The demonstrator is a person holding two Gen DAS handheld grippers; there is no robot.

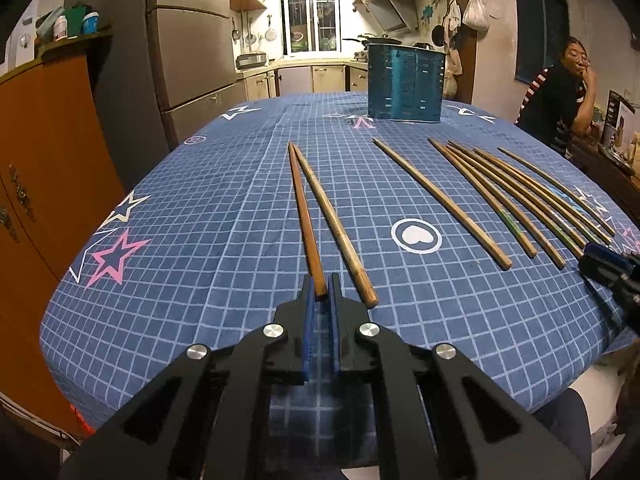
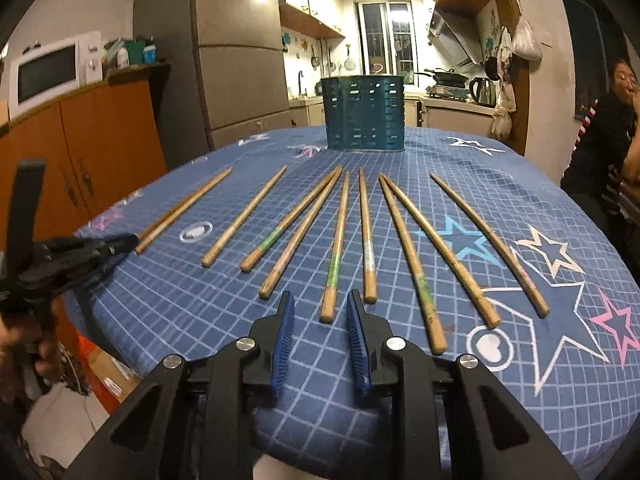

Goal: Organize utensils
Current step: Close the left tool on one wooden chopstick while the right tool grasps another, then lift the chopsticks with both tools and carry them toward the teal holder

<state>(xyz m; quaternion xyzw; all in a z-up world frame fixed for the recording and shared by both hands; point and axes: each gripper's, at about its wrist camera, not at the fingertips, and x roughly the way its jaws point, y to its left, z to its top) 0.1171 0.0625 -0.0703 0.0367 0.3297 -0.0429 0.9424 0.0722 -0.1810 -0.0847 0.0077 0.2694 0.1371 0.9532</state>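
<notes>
Chopsticks [image 2: 338,240]: ten; holder [image 2: 365,112]: one.

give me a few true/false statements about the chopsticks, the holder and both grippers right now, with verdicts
1. The left gripper is shut on the thick end of a chopstick. True.
2. The right gripper holds a chopstick. False: it is open and holds nothing, with a chopstick end lying just ahead of it.
3. The teal utensil holder stands upright at the far end of the table. True.
4. Several chopsticks already stand in the holder. False: none show above its rim; they all lie on the blue checked tablecloth.
</notes>
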